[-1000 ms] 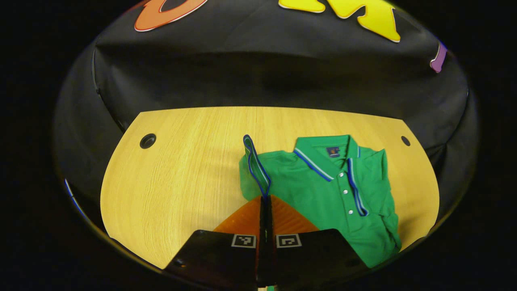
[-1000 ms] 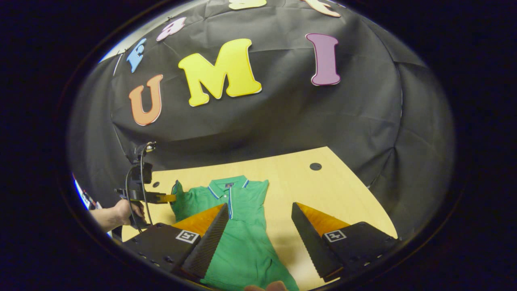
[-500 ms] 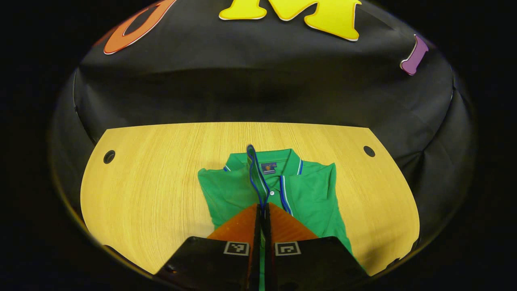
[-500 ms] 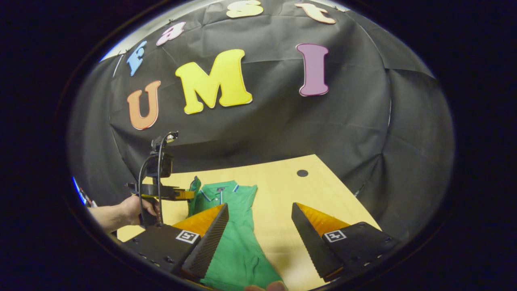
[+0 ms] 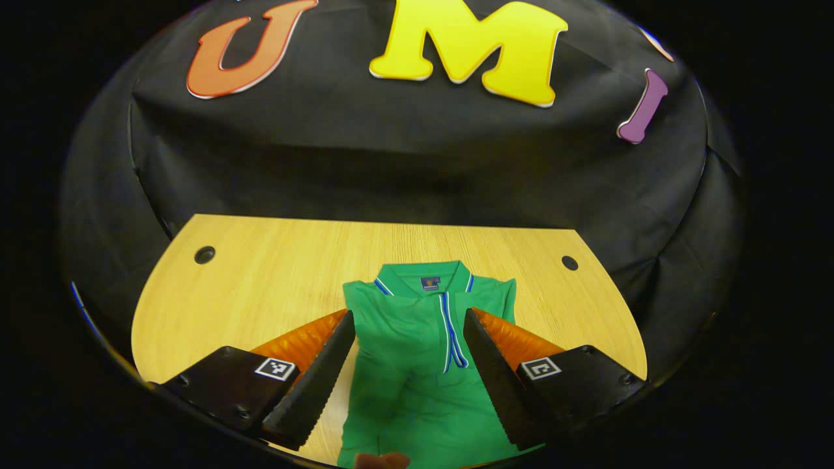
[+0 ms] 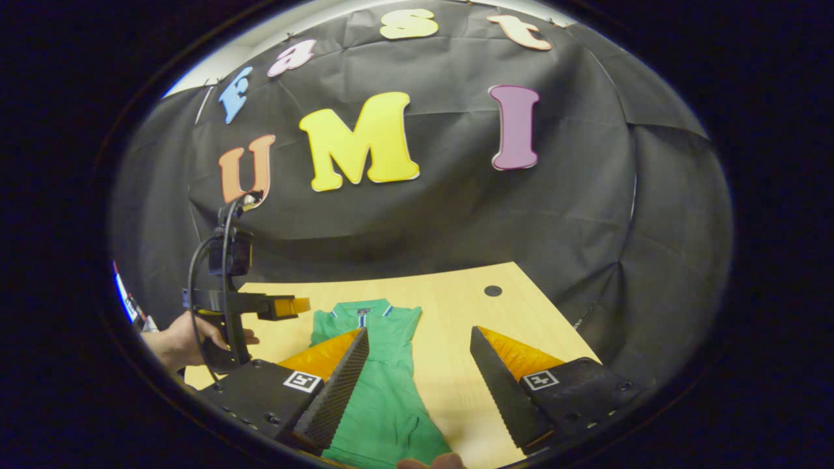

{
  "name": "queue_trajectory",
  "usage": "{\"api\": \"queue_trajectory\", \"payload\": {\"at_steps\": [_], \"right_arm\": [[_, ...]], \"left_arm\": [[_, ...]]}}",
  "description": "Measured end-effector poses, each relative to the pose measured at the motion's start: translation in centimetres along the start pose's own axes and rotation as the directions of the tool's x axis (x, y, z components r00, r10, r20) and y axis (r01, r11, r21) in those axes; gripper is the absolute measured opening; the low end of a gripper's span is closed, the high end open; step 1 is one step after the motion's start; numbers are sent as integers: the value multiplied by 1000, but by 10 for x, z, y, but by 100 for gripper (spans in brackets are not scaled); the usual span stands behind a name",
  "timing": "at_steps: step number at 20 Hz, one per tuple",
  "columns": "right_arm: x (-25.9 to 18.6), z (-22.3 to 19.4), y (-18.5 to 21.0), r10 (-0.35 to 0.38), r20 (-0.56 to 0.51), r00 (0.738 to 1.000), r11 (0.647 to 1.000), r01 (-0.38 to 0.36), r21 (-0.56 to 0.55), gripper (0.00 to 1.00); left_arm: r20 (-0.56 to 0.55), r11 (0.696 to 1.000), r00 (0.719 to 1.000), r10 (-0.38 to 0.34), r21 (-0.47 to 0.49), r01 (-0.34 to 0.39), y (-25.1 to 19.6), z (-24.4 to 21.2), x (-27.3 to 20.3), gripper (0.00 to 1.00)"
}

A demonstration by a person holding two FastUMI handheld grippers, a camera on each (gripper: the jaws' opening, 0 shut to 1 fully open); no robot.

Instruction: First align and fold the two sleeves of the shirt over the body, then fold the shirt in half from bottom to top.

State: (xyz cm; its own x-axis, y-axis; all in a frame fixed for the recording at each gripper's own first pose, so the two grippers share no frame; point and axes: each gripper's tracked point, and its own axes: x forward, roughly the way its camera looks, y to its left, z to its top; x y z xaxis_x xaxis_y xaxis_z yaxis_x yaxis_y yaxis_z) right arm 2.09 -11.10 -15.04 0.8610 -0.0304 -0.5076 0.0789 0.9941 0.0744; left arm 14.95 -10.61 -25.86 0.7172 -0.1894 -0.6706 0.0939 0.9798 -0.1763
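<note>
A green polo shirt point(image 5: 417, 371) with blue-and-white trim lies flat on the wooden table point(image 5: 273, 273), collar toward the back wall. Both sleeves lie folded in over the body, which makes a narrow strip. In the left gripper view my left gripper point(image 5: 409, 319) hovers open above the chest, one finger on each side of the placket, holding nothing. In the right gripper view the shirt point(image 6: 384, 391) runs under the left finger of my open, empty right gripper point(image 6: 418, 333). The left gripper point(image 6: 287, 305) is held there by a hand point(image 6: 179, 339), above the shirt's left shoulder.
The table has a round cable hole near each back corner point(image 5: 204, 255) point(image 5: 570, 262). Black cloth closes off the back and sides. Bare wood flanks the shirt on both sides. The table's front edge runs just under the fingers.
My left gripper has opened and let go of the sleeve, which now lies on the shirt's body, and has drawn back over the chest. The right gripper has stayed open.
</note>
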Motion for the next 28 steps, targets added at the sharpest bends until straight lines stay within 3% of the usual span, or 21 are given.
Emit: {"api": "queue_trajectory", "payload": {"at_steps": [7,14,18,20,28], "right_arm": [[-23,0,33,74,54,996,995,-70,-70,96],[-40,-51,29,95,-16,995,982,-96,-163,96],[-46,-107,13,83,-99,992,976,-100,-193,92],[-51,-141,7,73,-157,985,979,-101,-175,96],[-56,-267,-29,5,-366,930,989,-59,-137,93]], "left_arm": [[180,998,982,62,-39,-56,30,15,-114,100],[260,994,961,96,33,-109,64,-47,-203,100],[174,994,980,92,43,-101,69,-117,-210,100],[110,995,990,89,27,-93,70,-153,-206,100],[-111,998,993,31,51,-25,70,-285,-194,100]]}}
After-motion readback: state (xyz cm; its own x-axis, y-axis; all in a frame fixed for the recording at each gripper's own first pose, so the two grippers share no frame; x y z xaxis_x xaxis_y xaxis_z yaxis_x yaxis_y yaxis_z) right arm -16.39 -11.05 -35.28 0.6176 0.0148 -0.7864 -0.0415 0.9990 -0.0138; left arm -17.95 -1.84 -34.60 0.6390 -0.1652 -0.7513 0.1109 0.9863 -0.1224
